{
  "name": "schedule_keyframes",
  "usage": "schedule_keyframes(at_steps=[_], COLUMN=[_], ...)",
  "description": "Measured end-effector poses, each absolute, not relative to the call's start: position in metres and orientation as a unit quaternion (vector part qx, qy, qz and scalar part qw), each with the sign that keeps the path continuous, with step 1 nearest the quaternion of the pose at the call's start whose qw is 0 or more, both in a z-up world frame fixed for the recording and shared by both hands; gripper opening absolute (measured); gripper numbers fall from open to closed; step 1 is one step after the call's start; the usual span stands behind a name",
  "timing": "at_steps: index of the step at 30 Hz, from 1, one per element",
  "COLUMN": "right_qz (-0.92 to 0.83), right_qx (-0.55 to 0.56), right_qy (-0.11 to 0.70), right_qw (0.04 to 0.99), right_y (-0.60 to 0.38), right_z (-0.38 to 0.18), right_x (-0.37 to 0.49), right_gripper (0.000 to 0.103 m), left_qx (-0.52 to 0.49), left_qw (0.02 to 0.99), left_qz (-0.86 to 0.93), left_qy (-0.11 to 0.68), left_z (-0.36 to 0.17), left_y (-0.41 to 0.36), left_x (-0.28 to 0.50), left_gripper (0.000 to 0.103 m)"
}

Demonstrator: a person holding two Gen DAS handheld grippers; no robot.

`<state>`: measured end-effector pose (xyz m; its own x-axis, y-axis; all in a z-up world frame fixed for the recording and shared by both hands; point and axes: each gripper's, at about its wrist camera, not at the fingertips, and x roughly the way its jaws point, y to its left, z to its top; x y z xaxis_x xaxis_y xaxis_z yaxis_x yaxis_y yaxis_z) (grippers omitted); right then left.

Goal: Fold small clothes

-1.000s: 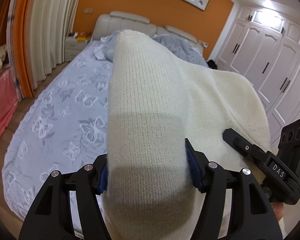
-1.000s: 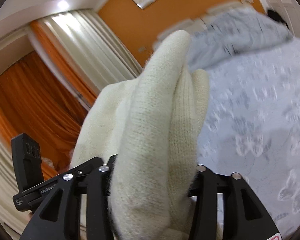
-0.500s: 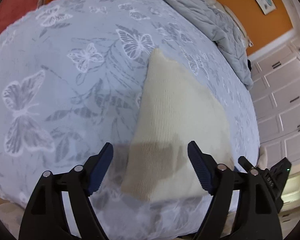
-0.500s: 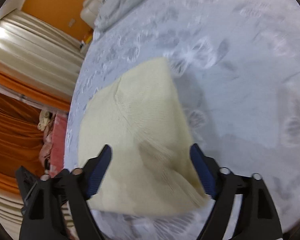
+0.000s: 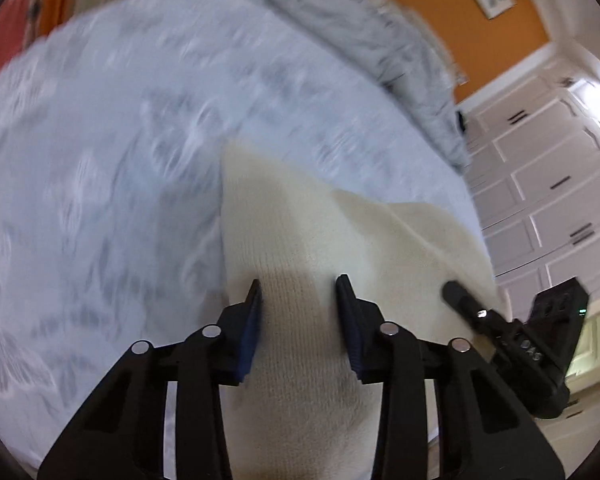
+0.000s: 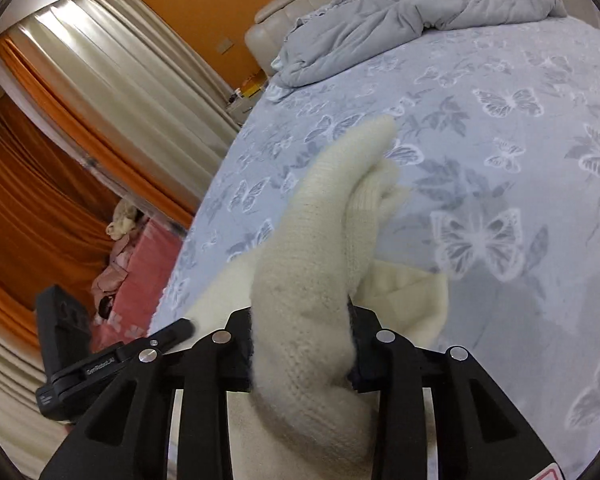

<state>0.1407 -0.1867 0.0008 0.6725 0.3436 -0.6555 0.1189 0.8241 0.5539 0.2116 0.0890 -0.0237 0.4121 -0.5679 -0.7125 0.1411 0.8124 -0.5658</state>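
— Garment position? The cream knitted garment [image 5: 300, 240] lies on the butterfly-print grey bed [image 6: 500, 140].
— And each hand-held gripper?
— Left hand-held gripper [image 5: 299, 292] clamps a fabric fold; right hand-held gripper [image 6: 302, 320] is clamped on a bunched, raised fold

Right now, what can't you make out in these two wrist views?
- Left wrist view: bedspread print is motion-blurred.
- Left gripper: fingers flank the cream knit garment, but contact is unclear.
- Garment type: near end cut off by the bottom edge in both views.
- Right wrist view: the knit bunched in the right gripper hides its pads and the fold beneath.
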Motion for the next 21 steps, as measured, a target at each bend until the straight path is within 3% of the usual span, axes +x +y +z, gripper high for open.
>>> schedule_keyframes(at_steps=[2, 4, 5, 7, 9, 11, 13, 14, 16, 18, 21], right_qz=[0.047, 0.015, 0.000, -0.007, -0.020, -0.012, 0.006, 0.018, 0.026, 0.021, 0.024], right_qx=[0.291, 0.288, 0.296, 0.317, 0.308, 0.292, 0.265, 0.256, 0.247, 0.244, 0.269], right_qy=[0.443, 0.520, 0.539, 0.494, 0.450, 0.413, 0.411, 0.432, 0.481, 0.538, 0.521], right_qw=[0.846, 0.804, 0.789, 0.810, 0.838, 0.862, 0.873, 0.865, 0.841, 0.806, 0.810], right_y=[-0.192, -0.197, -0.202, -0.208, -0.208, -0.199, -0.186, -0.178, -0.169, -0.163, -0.166], right_z=[-0.035, -0.084, -0.101, -0.086, -0.054, -0.025, -0.014, -0.022, -0.051, -0.096, -0.088], right_x=[0.149, 0.153, 0.145, 0.126, 0.106, 0.086, 0.079, 0.079, 0.085, 0.086, 0.076], right_gripper=[0.037, 0.048, 0.049, 0.050, 0.050, 0.048, 0.032, 0.031, 0.014, 0.010, 0.011], left_qx=[-0.186, -0.177, -0.175, -0.188, -0.191, -0.165, -0.146, -0.133, -0.098, -0.060, -0.071], left_qw=[0.822, 0.812, 0.803, 0.787, 0.801, 0.818, 0.835, 0.841, 0.849, 0.839, 0.813], left_qz=[-0.215, -0.192, -0.178, -0.168, -0.155, -0.135, -0.128, -0.134, -0.137, -0.119, -0.079], left_qy=[0.494, 0.522, 0.541, 0.563, 0.545, 0.534, 0.515, 0.507, 0.501, 0.527, 0.572], left_z=[-0.022, -0.050, -0.066, -0.090, -0.082, -0.066, -0.048, -0.039, -0.032, -0.048, -0.092], left_y=[0.083, 0.081, 0.082, 0.088, 0.098, 0.103, 0.103, 0.100, 0.086, 0.072, 0.078], left_x=[0.215, 0.219, 0.220, 0.216, 0.201, 0.187, 0.171, 0.161, 0.144, 0.143, 0.146], left_gripper=[0.034, 0.035, 0.036, 0.047, 0.050, 0.048, 0.048, 0.048, 0.048, 0.048, 0.052])
